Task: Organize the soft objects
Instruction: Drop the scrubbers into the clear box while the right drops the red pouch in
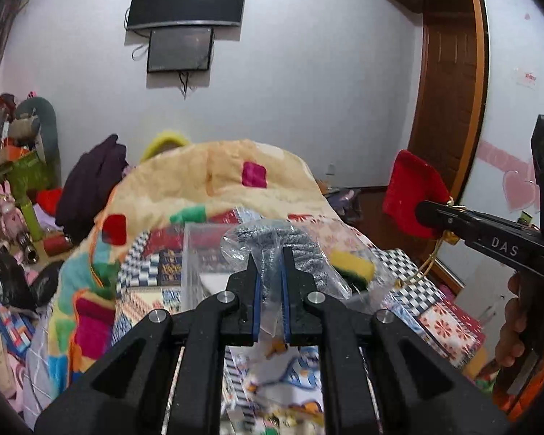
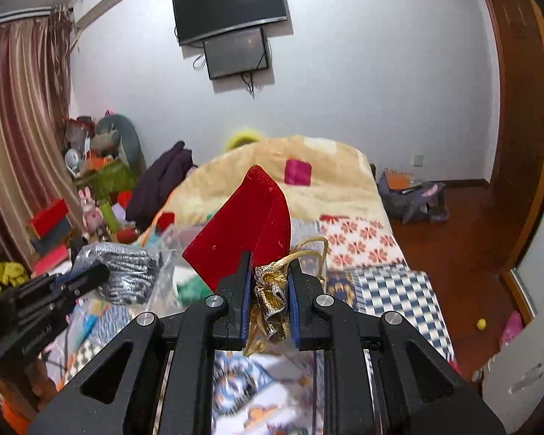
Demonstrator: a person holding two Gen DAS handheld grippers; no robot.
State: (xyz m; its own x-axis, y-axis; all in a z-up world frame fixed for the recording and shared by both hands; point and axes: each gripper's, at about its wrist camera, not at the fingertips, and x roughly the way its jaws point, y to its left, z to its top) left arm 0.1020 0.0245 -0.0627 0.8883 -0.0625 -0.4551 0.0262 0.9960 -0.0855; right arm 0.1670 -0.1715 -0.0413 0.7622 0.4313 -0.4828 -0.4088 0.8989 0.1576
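Fingers on my left gripper [image 1: 268, 272] are pinched nearly together on a clear plastic bag [image 1: 290, 253] that holds a grey knitted bundle [image 1: 293, 246] and a yellow and green sponge [image 1: 355, 264]. I hold the bag up above the bed [image 1: 399, 264], just in front of a clear box [image 1: 199, 253] that sits on the patchwork bedding. Behind the box a cream blanket [image 1: 214, 174] with coloured squares is heaped at the far end of the bed.

My right gripper [image 2: 270, 282] has its fingers closed to a narrow gap on the gold gathered neck of a red pouch [image 2: 243, 228], whose gold cord [image 2: 308, 250] loops out beside them. The pouch stands up from the fingers, also above the bed and to the right of the bag. From the left camera, the same pouch [image 1: 409, 195] sits at the tip of my right gripper [image 1: 422, 210], over the bed's right edge.
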